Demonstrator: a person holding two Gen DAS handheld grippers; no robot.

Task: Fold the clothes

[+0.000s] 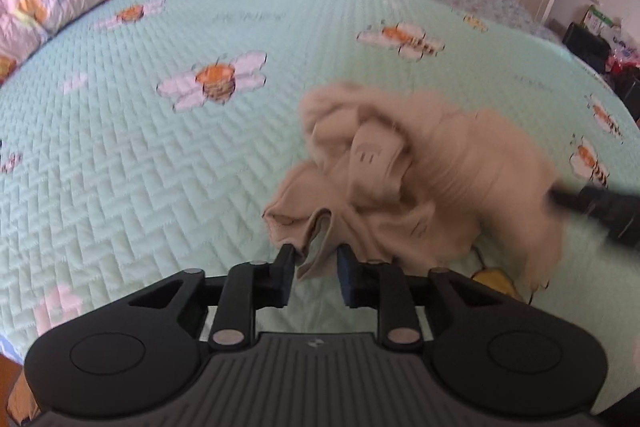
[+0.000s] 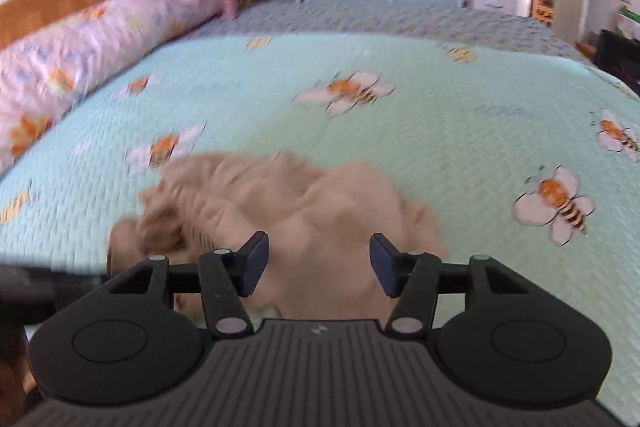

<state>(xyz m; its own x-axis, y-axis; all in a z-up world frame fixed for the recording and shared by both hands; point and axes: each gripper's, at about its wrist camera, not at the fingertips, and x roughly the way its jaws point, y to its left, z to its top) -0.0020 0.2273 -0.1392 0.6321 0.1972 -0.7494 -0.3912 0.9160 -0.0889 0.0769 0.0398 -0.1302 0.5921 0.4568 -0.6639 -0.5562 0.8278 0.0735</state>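
Claws first: left claw (image 1: 314, 259) stands part open, a hem fold between unpressed pads; right claw (image 2: 318, 259) gapes over the garment (image 1: 400, 187), gripping nothing. Garment lies bunched on the bed (image 1: 160, 167). Risk: the hem slips free. No long axis or heading can be told.

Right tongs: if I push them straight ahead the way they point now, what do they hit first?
Most likely the crumpled beige garment, which fills the gap between the open right tongs and lies on the bedspread. Blur makes the depth unclear.
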